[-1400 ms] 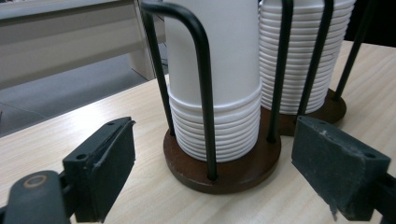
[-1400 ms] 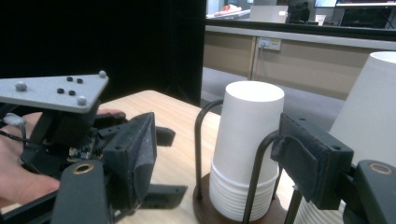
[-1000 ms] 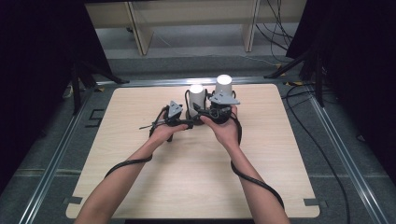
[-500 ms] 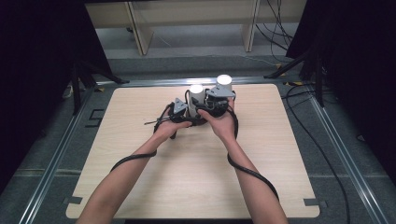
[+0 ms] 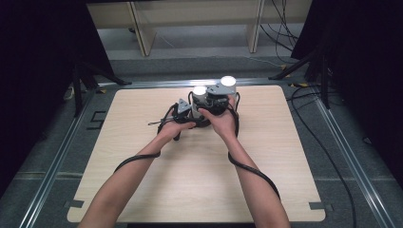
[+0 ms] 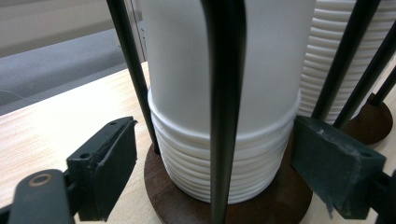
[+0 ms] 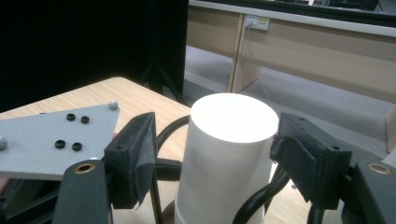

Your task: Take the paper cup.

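Upside-down white cups form a near stack (image 5: 199, 91) inside a holder of thin black rods (image 6: 224, 93) on a round dark-brown base (image 6: 159, 182). My left gripper (image 6: 219, 172) is open low around that stack (image 6: 224, 70); its pads stand to either side of the ribbed rims just above the base. My right gripper (image 7: 219, 161) is open around the top cup (image 7: 224, 154), with a gap at its left pad. In the high view the left gripper (image 5: 190, 114) and right gripper (image 5: 211, 99) meet at the stack.
A taller second stack of white cups (image 5: 228, 81) stands just right of and behind the first, on its own brown base (image 6: 373, 123). The left gripper's grey plate (image 7: 51, 140) lies close beside the right jaws. The wooden table (image 5: 285, 156) stretches out towards me.
Both hands have pushed forward to the near cup stack. The right gripper has come down around its top cup and the left gripper has closed in on its lower part.
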### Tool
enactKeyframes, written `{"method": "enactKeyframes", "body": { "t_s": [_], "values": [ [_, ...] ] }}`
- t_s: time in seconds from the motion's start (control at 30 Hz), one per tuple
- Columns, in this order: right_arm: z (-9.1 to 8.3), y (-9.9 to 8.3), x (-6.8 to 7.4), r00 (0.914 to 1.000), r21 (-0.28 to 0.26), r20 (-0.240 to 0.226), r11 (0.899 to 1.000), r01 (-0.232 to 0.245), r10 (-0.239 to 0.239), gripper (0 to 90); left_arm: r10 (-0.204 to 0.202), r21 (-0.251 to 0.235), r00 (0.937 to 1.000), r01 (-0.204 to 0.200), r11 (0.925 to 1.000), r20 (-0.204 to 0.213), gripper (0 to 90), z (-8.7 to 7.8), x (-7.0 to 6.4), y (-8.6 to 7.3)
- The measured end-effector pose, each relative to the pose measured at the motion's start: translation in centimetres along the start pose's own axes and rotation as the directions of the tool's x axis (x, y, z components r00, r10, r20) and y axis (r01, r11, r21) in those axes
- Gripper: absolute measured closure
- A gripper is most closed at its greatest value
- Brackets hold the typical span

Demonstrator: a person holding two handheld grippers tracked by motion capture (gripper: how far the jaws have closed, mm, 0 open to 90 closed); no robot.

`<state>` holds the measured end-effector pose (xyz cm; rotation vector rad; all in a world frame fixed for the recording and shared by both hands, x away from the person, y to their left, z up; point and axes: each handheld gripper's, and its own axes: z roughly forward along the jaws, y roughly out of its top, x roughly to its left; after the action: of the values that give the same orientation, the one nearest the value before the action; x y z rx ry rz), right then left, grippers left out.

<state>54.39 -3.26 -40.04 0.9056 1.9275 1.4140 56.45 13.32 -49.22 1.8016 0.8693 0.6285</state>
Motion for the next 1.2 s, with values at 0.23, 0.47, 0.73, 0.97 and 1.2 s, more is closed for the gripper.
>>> {"method": "enactKeyframes", "body": {
  "t_s": [0.23,0.47,0.73,0.97,1.2],
  "values": [
    [0.8,-0.1,0.0,0.9998,0.009,0.019,1.000,-0.010,0.010,30.2,0.002,0.005,0.9999,-0.002,1.0000,0.012,14.8,0.2,-0.2,0.1],
    [1.3,-0.2,-0.2,0.9995,0.021,0.031,1.000,-0.001,0.000,30.4,0.021,0.022,0.9997,-0.022,0.9995,0.011,15.0,0.2,-0.4,0.2],
    [1.7,-0.3,0.1,0.9973,0.023,0.071,1.000,0.016,-0.018,31.5,0.022,0.023,0.9998,-0.022,0.9995,0.005,16.5,0.2,-0.4,0.2],
    [2.2,-0.5,0.5,0.9946,0.027,0.103,1.000,0.007,-0.010,32.2,0.027,0.025,0.9996,-0.027,0.9993,0.003,18.7,0.1,-0.4,0.2],
    [2.6,-0.4,0.6,0.9927,0.018,0.120,1.000,0.001,-0.003,34.0,0.030,0.023,0.9996,-0.030,0.9993,0.002,19.9,0.1,-0.4,0.1]
  ]
}}
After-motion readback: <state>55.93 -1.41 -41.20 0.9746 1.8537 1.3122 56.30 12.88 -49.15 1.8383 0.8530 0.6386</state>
